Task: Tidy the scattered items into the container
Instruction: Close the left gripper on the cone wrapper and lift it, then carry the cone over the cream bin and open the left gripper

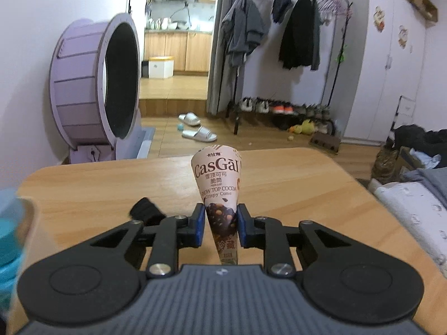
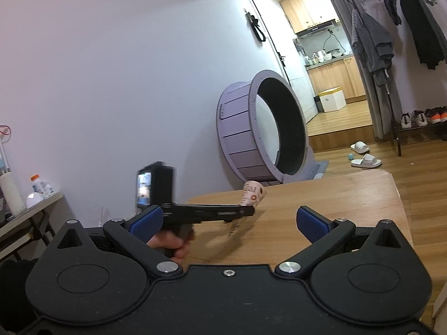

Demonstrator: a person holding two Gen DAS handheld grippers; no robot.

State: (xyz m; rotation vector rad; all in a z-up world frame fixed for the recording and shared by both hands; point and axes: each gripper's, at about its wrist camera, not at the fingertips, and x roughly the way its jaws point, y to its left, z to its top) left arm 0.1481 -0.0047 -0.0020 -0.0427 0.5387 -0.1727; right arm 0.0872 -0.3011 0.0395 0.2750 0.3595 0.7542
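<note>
My left gripper (image 1: 220,224) is shut on a paper-wrapped ice cream cone (image 1: 218,178) marked "CasGal", holding it above the wooden table (image 1: 293,192) with the wide end pointing away. A blue translucent container (image 1: 11,234) shows blurred at the left edge of the left wrist view. In the right wrist view my right gripper (image 2: 237,222) is open and empty above the table (image 2: 321,195). The left gripper (image 2: 206,212) with the cone (image 2: 252,192) is ahead of it to the left, held by a hand.
A small black object (image 1: 146,210) lies on the table left of the cone. A purple cat wheel (image 1: 95,83) stands on the floor beyond the table. A bed with clothes (image 1: 413,184) is to the right. A side table with bottles (image 2: 30,195) stands at the far left.
</note>
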